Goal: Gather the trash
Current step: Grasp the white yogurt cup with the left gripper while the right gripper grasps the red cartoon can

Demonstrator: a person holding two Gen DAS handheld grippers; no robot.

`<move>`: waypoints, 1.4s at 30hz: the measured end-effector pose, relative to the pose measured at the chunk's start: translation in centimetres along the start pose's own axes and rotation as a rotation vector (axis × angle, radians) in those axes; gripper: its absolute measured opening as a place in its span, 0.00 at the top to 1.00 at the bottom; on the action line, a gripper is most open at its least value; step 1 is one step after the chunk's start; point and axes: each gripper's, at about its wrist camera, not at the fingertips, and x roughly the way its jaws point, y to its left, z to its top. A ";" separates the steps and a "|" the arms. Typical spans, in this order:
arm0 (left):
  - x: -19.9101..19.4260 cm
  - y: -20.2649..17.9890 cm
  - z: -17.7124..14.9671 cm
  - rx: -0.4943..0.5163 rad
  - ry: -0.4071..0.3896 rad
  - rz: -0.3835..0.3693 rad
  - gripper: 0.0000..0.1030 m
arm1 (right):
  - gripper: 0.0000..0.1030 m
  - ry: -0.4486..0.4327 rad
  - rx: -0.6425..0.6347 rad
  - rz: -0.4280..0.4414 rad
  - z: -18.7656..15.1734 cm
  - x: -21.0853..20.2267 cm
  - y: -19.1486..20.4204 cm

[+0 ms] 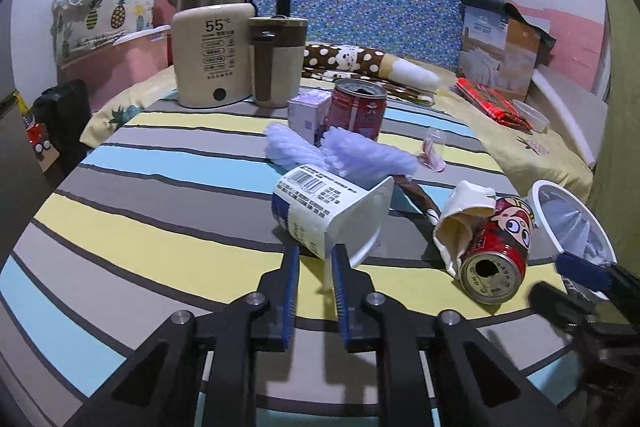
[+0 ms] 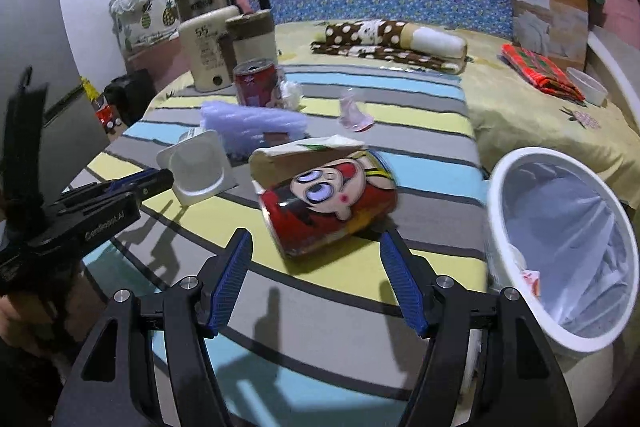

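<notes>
A white yogurt cup [image 1: 320,211] lies on its side on the striped tablecloth, mouth facing right. My left gripper [image 1: 316,253] is shut on the lower edge of its rim; in the right wrist view, the left gripper [image 2: 160,181] meets the cup [image 2: 196,171] from the left. A red cartoon can [image 2: 328,203] lies on its side with a cream paper carton [image 2: 304,155] leaning on it. My right gripper [image 2: 315,238] stands open just in front of the can, fingers wide and touching nothing. The white lined trash bin [image 2: 500,211] stands to the right.
Farther back are purple foam netting [image 1: 360,151], an upright red can [image 1: 356,107], a small purple box [image 1: 306,111] and a pink wrapper [image 1: 430,155]. A kettle base [image 1: 212,59] and a mug [image 1: 276,59] stand at the back left. Bedding lies beyond.
</notes>
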 end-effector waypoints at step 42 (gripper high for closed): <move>1.9 1.9 0.6 -0.126 0.032 -0.034 0.83 | 0.46 0.035 0.262 -0.071 0.7 1.2 -4.7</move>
